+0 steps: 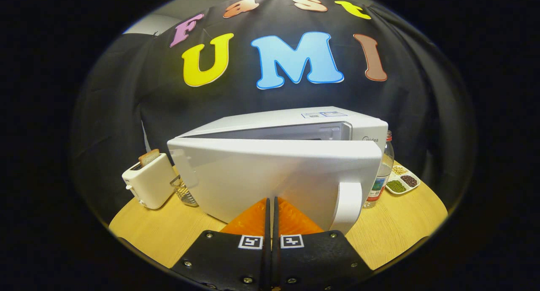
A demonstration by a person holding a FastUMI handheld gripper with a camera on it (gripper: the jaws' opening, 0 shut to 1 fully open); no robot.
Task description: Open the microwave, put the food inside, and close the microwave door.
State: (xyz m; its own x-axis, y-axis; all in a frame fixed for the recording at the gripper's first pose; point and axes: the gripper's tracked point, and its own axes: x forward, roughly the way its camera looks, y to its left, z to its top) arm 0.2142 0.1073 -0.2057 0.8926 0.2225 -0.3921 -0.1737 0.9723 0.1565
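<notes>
A white microwave (295, 122) stands on the round wooden table (396, 236). Its door (270, 177) stands ajar by a narrow gap, hinged at the left, and the dark cavity opening shows above the door's top edge. The door's white handle (349, 206) is at its right end. My gripper (271, 200) is shut, its orange fingers (291, 217) together with nothing between them, and the tips rest against the door's outer face, left of the handle. The food is hidden from me.
A white toaster (148, 182) with a slice of bread stands left of the microwave, a wire basket (184, 192) beside it. A water bottle (382, 173) and a tray of beans (403, 180) sit to the right.
</notes>
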